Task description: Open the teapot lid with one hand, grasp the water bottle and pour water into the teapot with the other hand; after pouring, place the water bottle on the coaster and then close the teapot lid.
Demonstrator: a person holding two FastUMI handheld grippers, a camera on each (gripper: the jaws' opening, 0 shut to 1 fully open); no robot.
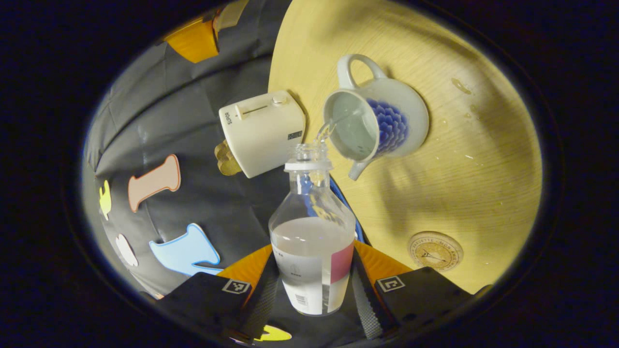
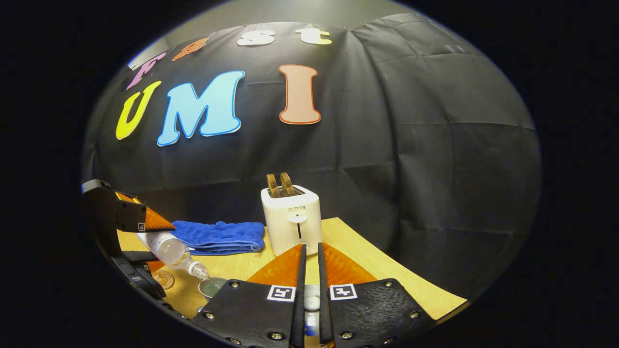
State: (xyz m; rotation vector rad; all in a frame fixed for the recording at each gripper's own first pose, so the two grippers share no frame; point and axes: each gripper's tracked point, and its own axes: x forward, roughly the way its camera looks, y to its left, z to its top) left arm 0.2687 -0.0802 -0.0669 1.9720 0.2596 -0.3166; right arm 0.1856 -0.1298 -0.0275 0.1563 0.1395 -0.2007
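My left gripper (image 1: 314, 253) is shut on a clear water bottle (image 1: 313, 261), about half full and uncapped, and holds it tipped neck-first. A thin stream runs from its mouth into the open white teapot (image 1: 387, 121) with a blue pattern. The round cork coaster (image 1: 435, 250) lies bare nearby. In the right gripper view my right gripper (image 2: 310, 249) stands above the table, shut on the teapot lid (image 2: 312, 298), whose white knob shows between the fingers. At that view's lower left, the left gripper (image 2: 159, 251) tilts the bottle (image 2: 170, 251) over the teapot's mouth (image 2: 213, 286), beside the coaster (image 2: 163, 279).
A white toaster (image 2: 291, 220) with two slices of toast stands at the back of the wooden table (image 2: 367, 266), next to a folded blue towel (image 2: 217, 237). In the left gripper view the toaster (image 1: 261, 133) sits near the table edge (image 1: 278, 58). Water drops lie by the teapot.
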